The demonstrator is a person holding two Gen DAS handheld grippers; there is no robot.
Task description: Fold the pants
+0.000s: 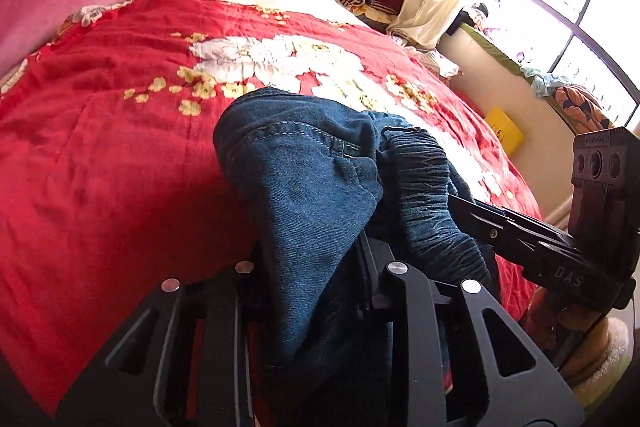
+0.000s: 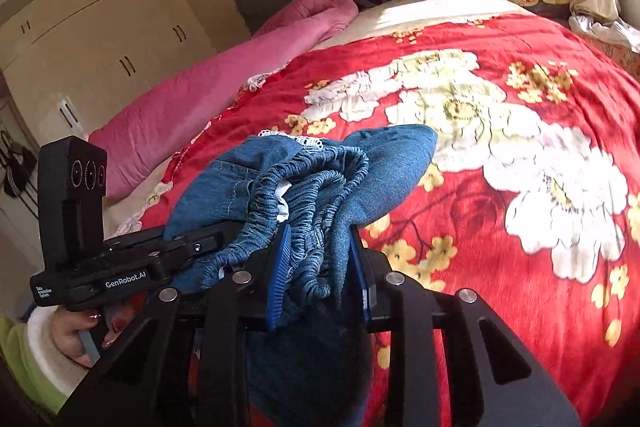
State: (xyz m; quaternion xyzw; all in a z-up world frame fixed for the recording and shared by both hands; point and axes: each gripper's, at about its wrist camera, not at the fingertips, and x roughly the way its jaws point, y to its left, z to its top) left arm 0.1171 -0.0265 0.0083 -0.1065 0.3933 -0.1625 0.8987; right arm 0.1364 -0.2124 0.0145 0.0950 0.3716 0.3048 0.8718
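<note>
**Waistband gripped at both ends, ready for the lift**

The blue denim pants with a gathered elastic waistband [image 2: 304, 187] are bunched at the near edge of the red floral bedspread [image 2: 520, 107]. The waistband is clamped by the left hand-held gripper [image 1: 360, 259] and the right hand-held gripper [image 2: 320, 263], both closed on denim. The pick-up step appears in hand; next, the pants likely need spreading flat. Ample bare bedspread is left beyond the pants; a pink quilt [image 2: 224, 91] borders its far side.

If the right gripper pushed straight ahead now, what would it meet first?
The right gripper is already shut on the jeans, so their bunched denim comes first; beyond it, probably the red bedspread, though depth is unclear.
</note>
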